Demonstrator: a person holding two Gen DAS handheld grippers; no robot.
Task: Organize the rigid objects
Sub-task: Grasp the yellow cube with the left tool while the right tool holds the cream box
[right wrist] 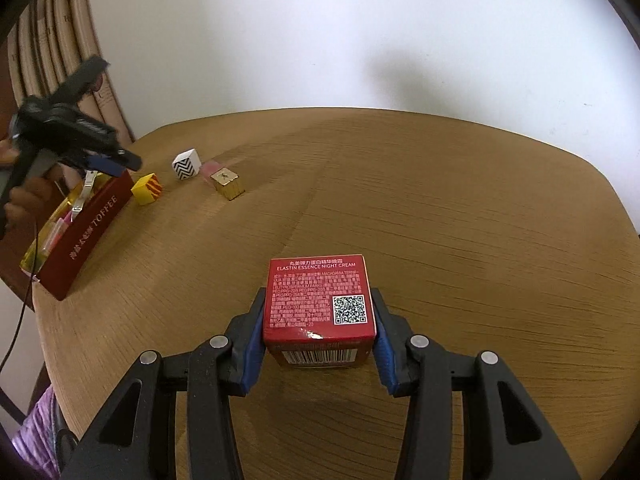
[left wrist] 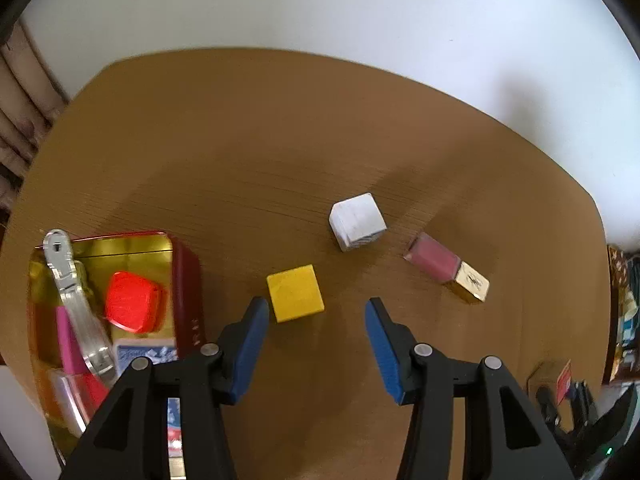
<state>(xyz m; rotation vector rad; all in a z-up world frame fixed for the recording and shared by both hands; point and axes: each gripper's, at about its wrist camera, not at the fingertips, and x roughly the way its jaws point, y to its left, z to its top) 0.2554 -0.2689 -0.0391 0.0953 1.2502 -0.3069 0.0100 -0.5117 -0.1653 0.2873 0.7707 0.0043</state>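
My right gripper [right wrist: 319, 294] is shut on a red night-cream box [right wrist: 320, 280], whose sides both blue pads press just over the near part of the wooden table [right wrist: 440, 208]. At the table's left stands an open red toffee tin [left wrist: 188, 280] [right wrist: 92, 224]. It holds a red block [left wrist: 134, 302], a metal tool [left wrist: 76, 300] and a blue card pack [left wrist: 144, 354]. My left gripper [left wrist: 316, 303] [right wrist: 106, 162] hangs open and empty, pointing steeply down beside the tin. A yellow cube [left wrist: 296, 294] [right wrist: 147, 189] lies just ahead of its left finger. Beyond are a white cube [left wrist: 357, 221] [right wrist: 186, 164] and a pink bottle with a gold cap [left wrist: 444, 266] [right wrist: 224, 180].
A white wall stands behind the rounded table. Book spines [right wrist: 48, 40] line the far left. A person's hand [right wrist: 24, 200] grips the left tool, and a thin cable [right wrist: 20, 320] hangs off the table's left edge. Clutter [left wrist: 624, 320] sits past the right edge.
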